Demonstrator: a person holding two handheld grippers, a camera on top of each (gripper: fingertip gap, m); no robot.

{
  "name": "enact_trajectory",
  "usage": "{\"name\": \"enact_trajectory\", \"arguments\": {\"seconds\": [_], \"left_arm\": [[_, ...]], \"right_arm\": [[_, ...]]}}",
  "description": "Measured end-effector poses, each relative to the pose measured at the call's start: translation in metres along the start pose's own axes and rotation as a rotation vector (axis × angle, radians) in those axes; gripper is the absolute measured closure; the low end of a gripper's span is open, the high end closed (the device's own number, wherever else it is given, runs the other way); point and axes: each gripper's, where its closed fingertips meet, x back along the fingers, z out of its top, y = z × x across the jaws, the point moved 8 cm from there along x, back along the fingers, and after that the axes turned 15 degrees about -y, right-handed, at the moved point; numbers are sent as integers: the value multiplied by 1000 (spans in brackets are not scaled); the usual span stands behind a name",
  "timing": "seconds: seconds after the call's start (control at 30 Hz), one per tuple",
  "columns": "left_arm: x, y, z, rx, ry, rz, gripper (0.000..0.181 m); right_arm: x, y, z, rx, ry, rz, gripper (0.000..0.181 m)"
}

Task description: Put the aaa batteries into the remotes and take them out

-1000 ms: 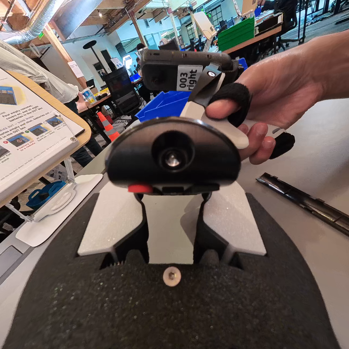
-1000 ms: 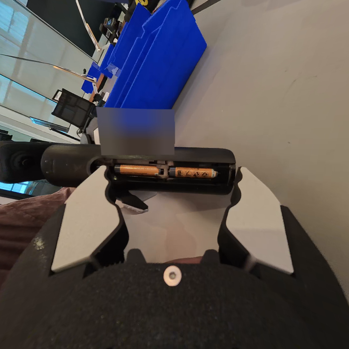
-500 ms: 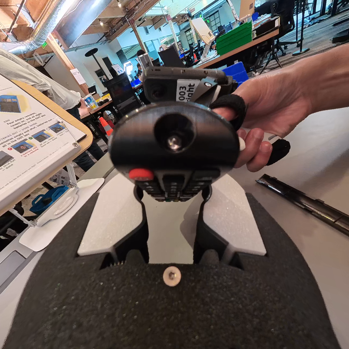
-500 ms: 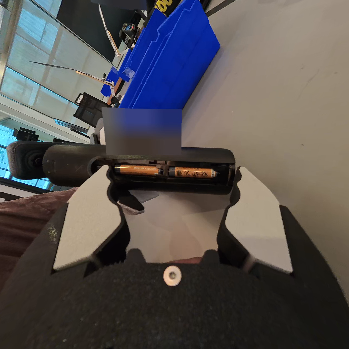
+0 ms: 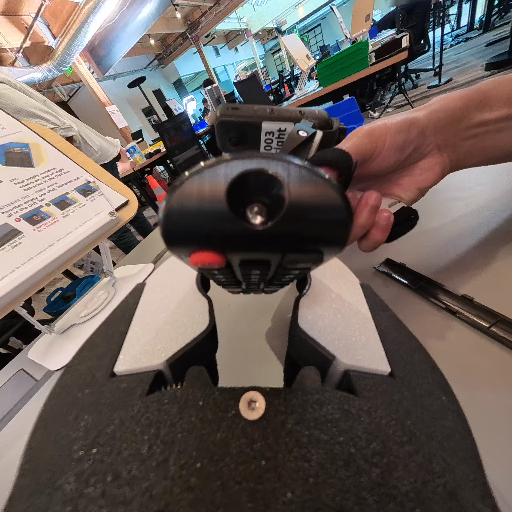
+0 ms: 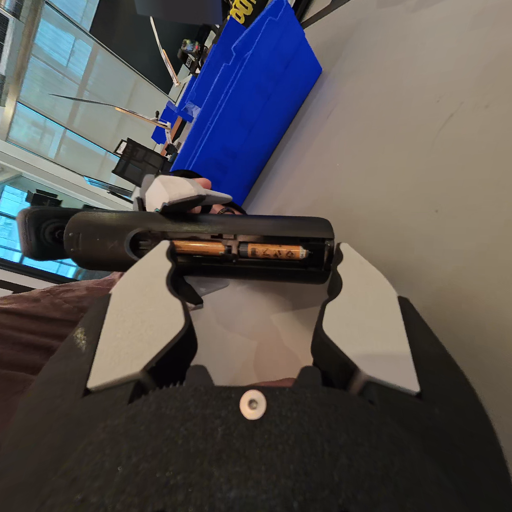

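A black remote (image 5: 255,210) is clamped end-on in my left gripper (image 5: 253,282), which is shut on it; its red button and keypad face down. In the right wrist view the remote (image 6: 249,224) lies across the frame with its battery bay open and two gold AAA batteries (image 6: 199,247) (image 6: 273,251) seated in it. My right gripper (image 6: 252,249) is open, its fingertips right in front of the bay and empty. The left gripper's fingers (image 6: 177,191) pinch the remote from above and below. A hand (image 5: 401,166) holds the right gripper behind the remote.
A long black cover strip (image 5: 443,302) lies on the grey table (image 6: 415,138) to the right. Blue bins (image 6: 243,97) stand at the table's far side. An instruction board (image 5: 41,199) on a white stand is at the left edge.
The remote has tipped up in the left gripper, so its keypad now shows. The right gripper has closed in on the battery bay and stays open.
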Motion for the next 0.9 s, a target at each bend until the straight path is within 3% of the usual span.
{"name": "enact_trajectory", "arguments": {"seconds": [0.1, 0.53, 0.9], "left_arm": [[1, -2, 3, -5, 7, 14, 120], [-1, 2, 1, -24, -10, 7, 120], [1, -1, 1, -8, 9, -3, 120]], "right_arm": [[8, 0, 2, 39, 25, -50, 93], [-4, -5, -1, 40, -9, -17, 63], [2, -1, 1, 15, 7, 54, 72]]}}
